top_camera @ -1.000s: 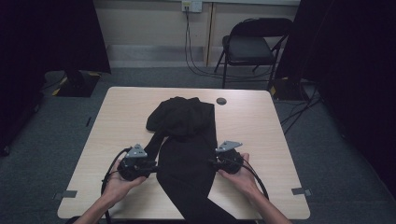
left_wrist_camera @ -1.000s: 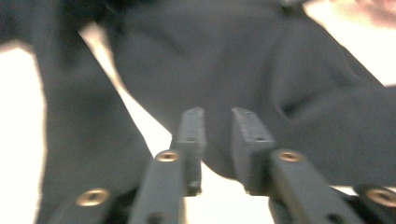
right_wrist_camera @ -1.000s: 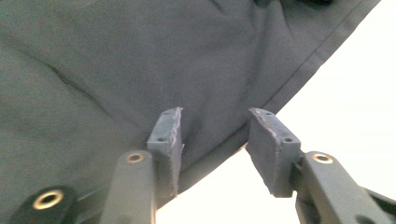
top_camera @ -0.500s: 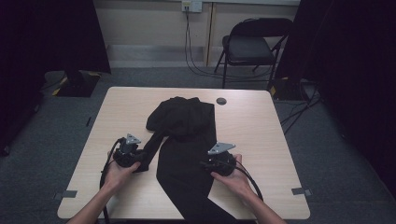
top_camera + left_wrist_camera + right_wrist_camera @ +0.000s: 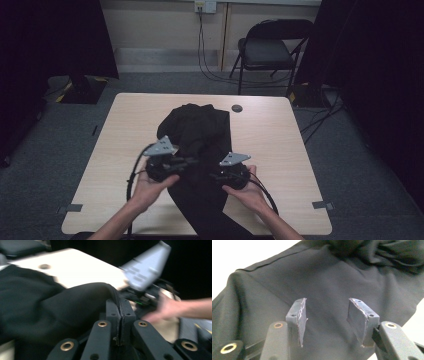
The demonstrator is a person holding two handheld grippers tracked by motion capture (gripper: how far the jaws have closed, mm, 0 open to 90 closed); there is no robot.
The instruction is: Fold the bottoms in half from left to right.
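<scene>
- Pale wood table [image 5: 280,150] stands on grey carpet in a dim room, with a folding chair [image 5: 272,47] behind it and a small dark round thing [image 5: 237,108] near its far edge.
- Down the middle of the table lies the black garment [image 5: 200,150], bunched at the far end and running in a long flat strip to the near edge.
- Compared with a second ago, the left gripper [image 5: 187,162] has come in from the garment's left border and now sits over the cloth, lifted and turned toward the other gripper; the right gripper [image 5: 216,176] has shifted a little inward onto the strip.
- In the high view, cloth at the left border now rises toward the left gripper instead of lying flat.
- Left gripper [image 5: 119,315]: its jaws have just been closing and now stand clenched on a seamed edge of the black garment [image 5: 50,312], which bulges up between the pads.
- Right gripper [image 5: 327,317]: its jaws have been easing wider and stand apart, released, with nothing between them; the black garment [image 5: 332,282] lies flat beneath.
- Only the left gripper view makes the pinched fold plain; it also catches the right hand [image 5: 165,310] and its grey plate, blurred, just beyond.
- Wrinkles and a hem line on the strip come out in the right gripper view, where the high view gives a plain dark shape.
</scene>
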